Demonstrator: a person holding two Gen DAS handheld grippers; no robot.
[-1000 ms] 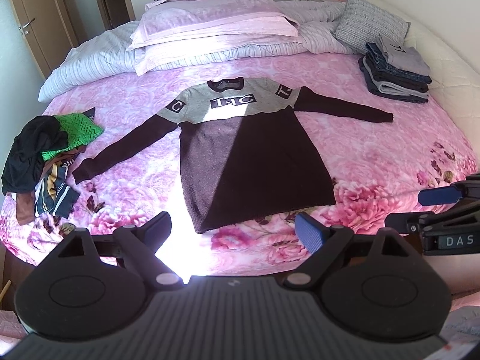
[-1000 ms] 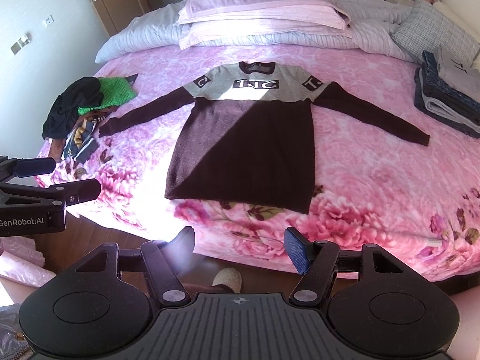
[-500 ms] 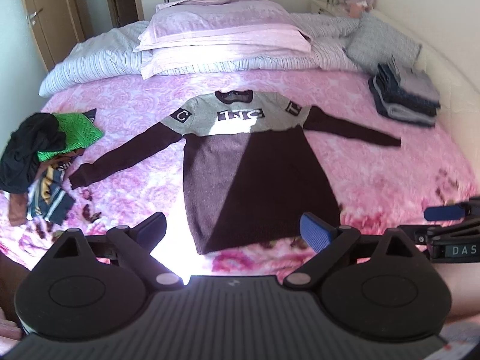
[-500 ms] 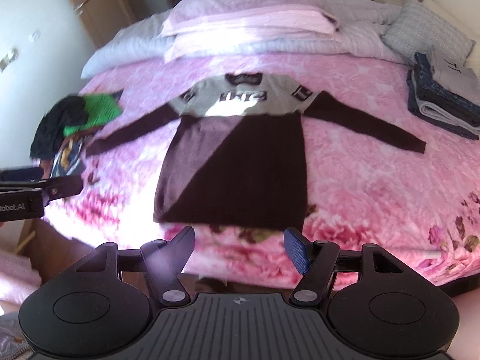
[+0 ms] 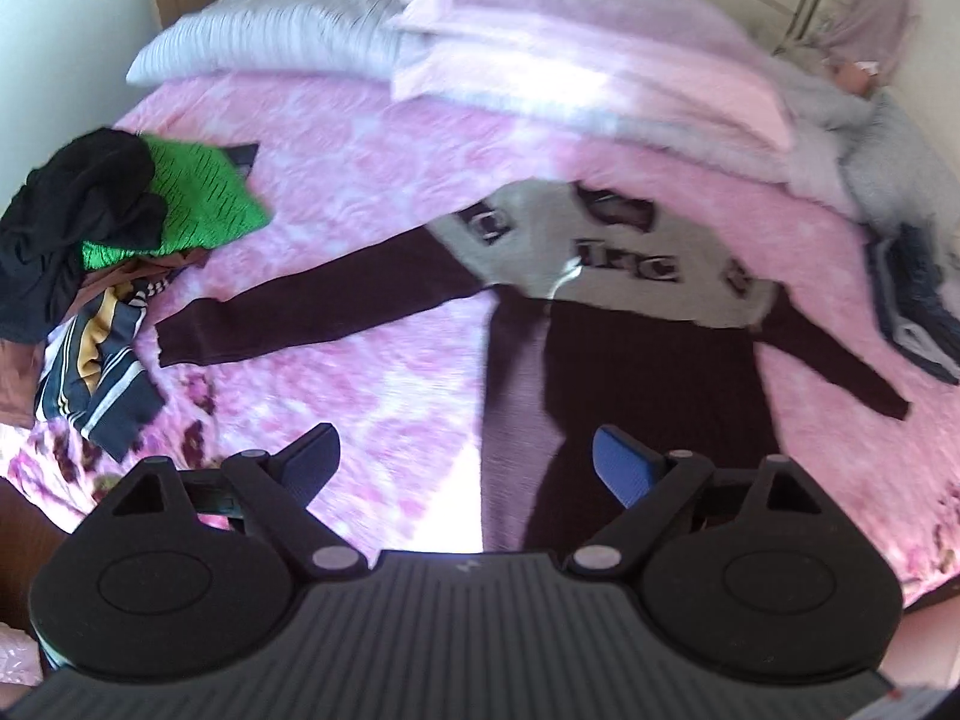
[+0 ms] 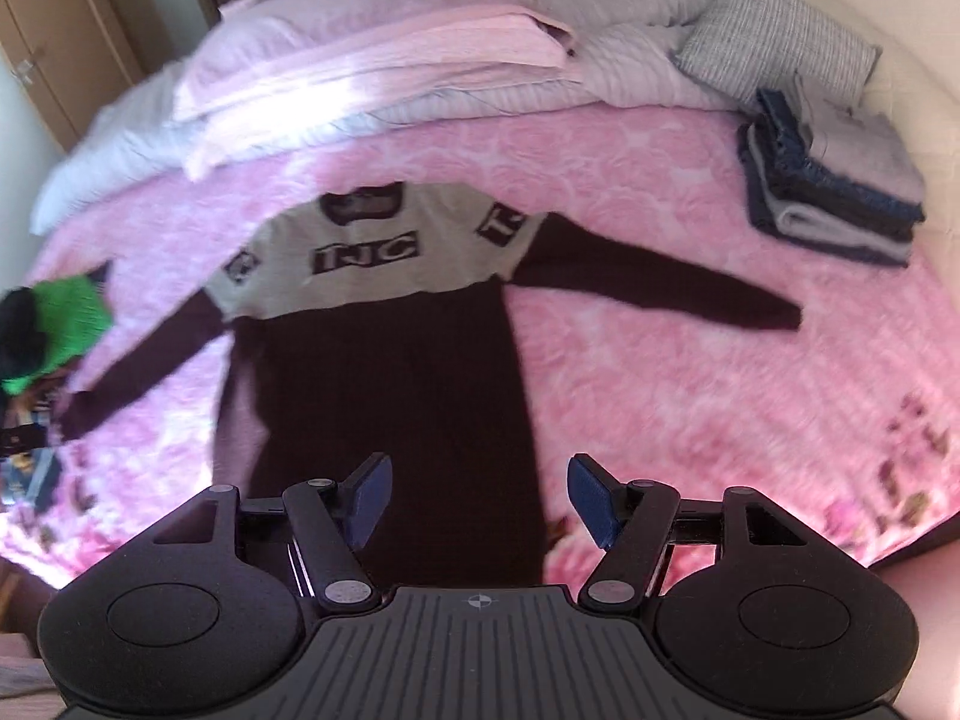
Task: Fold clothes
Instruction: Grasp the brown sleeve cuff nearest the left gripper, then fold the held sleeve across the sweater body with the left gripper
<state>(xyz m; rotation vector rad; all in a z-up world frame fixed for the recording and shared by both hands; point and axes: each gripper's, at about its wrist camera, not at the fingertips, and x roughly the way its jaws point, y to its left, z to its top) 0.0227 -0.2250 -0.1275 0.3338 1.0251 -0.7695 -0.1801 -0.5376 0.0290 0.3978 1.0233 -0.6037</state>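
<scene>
Clothes in a loose heap sit at the far left edge of the bed: something black on top, a bright green knit beside it, a navy striped piece trailing toward the bed's near edge. The pink flowered bedspread runs out from there, bare until the left cuff of the sweater, which lies flat and face up near the middle of the bed, grey across the chest with dark letter patches, dark maroon below, both sleeves spread outward. The left gripper hangs above the near edge of the bed, over the bedspread just left of the sweater's hem; its jaws stand wide, have just been closing a little, and hold nothing (the right pad is blue, the other in shade). From the right wrist view the same sweater fills the centre, and the right gripper hovers over its lower body near the hem, jaws well apart, empty, not touching the knit as far as I can tell. Behind the sweater, pale pink pillows are stacked on a striped grey duvet at the head of the bed. Further right the sweater's other sleeve stretches toward a neat stack of folded clothes, greys and denim blues, well apart from the cuff, with a grey patterned cushion just behind it. Both views are blurred.
</scene>
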